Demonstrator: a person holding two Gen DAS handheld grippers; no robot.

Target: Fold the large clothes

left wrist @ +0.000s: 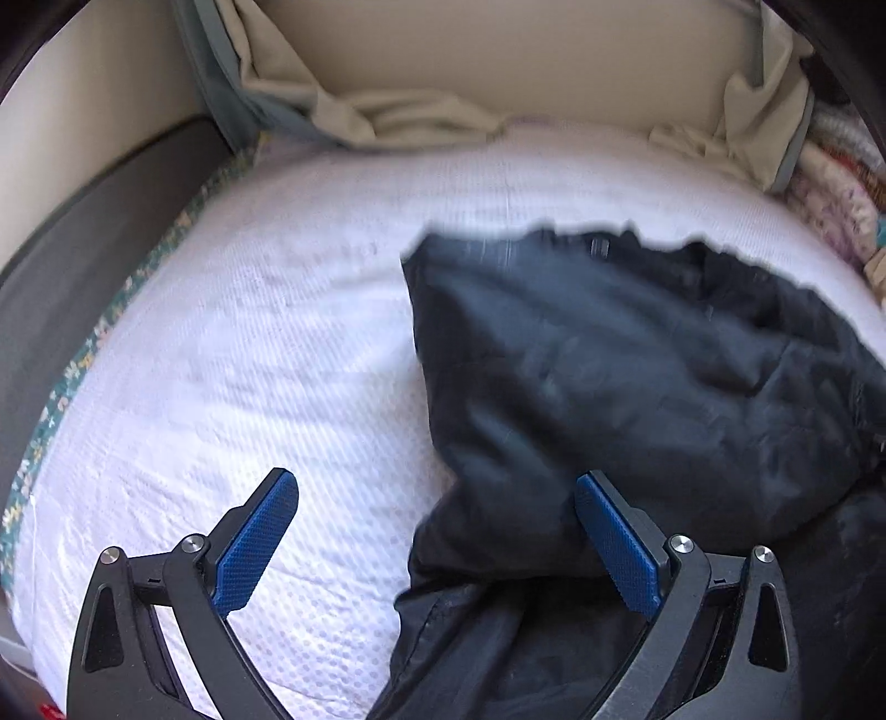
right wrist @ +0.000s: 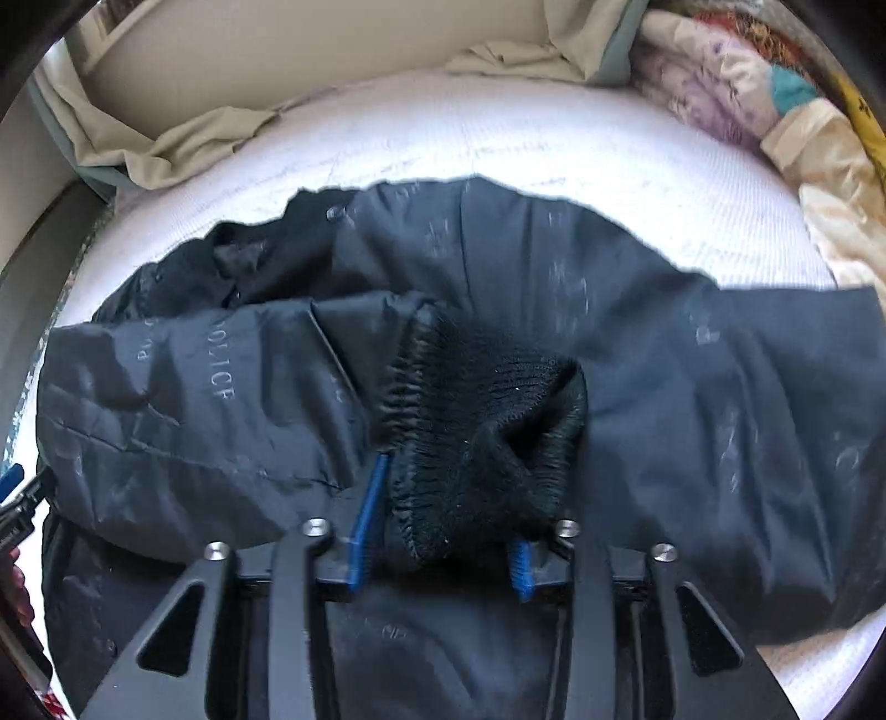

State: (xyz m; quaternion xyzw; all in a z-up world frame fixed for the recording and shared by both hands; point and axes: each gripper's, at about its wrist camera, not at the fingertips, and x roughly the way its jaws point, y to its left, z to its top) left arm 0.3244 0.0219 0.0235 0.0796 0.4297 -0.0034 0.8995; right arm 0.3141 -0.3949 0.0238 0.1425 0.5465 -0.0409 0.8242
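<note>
A large dark navy jacket (right wrist: 637, 343) with faint lettering lies spread on a white mattress (right wrist: 498, 133). My right gripper (right wrist: 443, 509) is shut on the black ribbed knit cuff (right wrist: 487, 410) of a sleeve, held over the jacket's middle. In the left wrist view the jacket (left wrist: 637, 376) fills the right half, one sleeve folded across it. My left gripper (left wrist: 437, 531) is open and empty above the mattress (left wrist: 249, 332) at the jacket's left edge, its right finger (left wrist: 614, 548) over the fabric. The left gripper's tip also shows in the right wrist view (right wrist: 14, 498).
Beige bedding (right wrist: 166, 138) is bunched along the far edge against a beige headboard (left wrist: 498, 50). A pile of patterned quilts (right wrist: 747, 94) sits at the far right. A dark bed frame (left wrist: 83, 266) runs along the left side.
</note>
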